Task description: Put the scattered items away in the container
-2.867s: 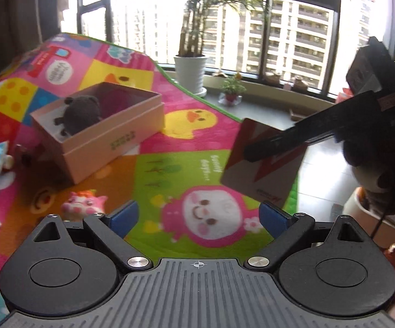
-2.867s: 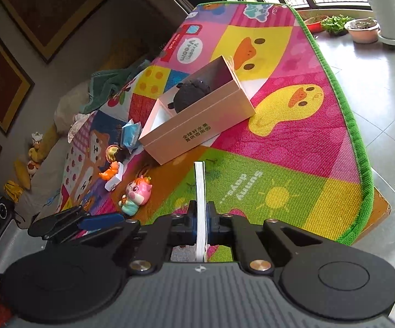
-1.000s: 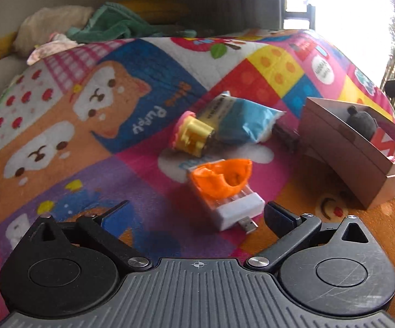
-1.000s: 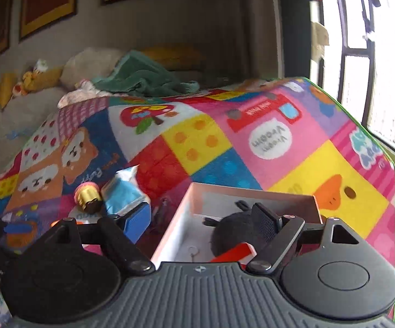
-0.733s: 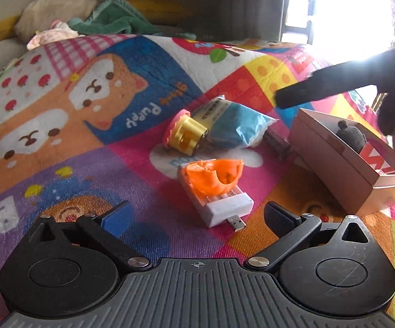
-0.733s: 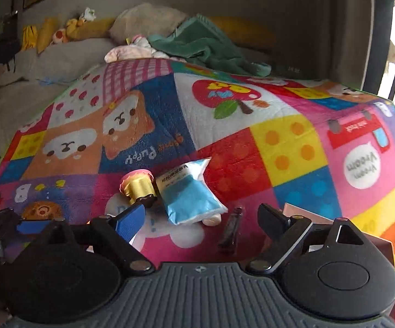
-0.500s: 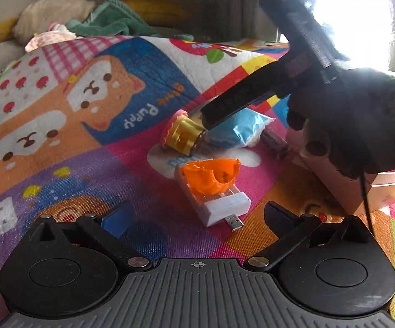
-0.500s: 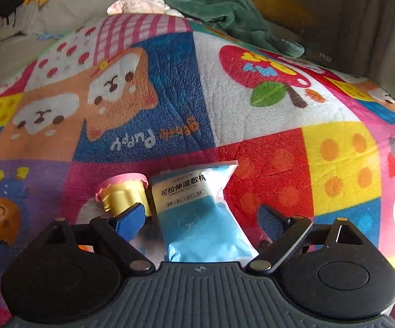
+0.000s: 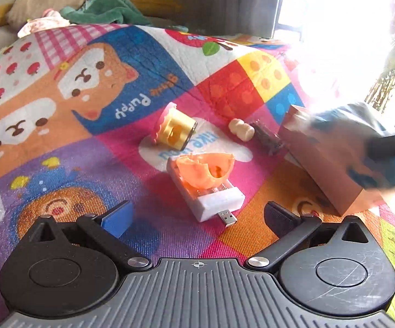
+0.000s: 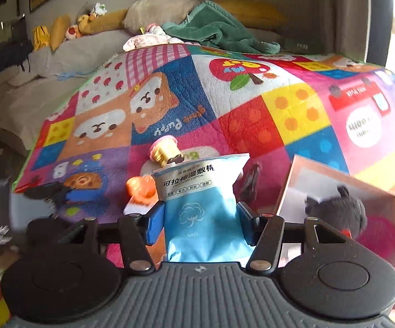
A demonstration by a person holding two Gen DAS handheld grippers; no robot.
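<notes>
Now clamped on the blue cotton-pad packet (image 10: 203, 213), the right gripper (image 10: 200, 224) carries it boxward (image 10: 334, 180); the left gripper (image 9: 197, 216) waits, jaws spread.

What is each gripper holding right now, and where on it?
The right gripper, its jaws just closing, grips the blue cotton-pad pouch across its lower half, one pad on each side edge. The left gripper is open, holding nothing.
</notes>
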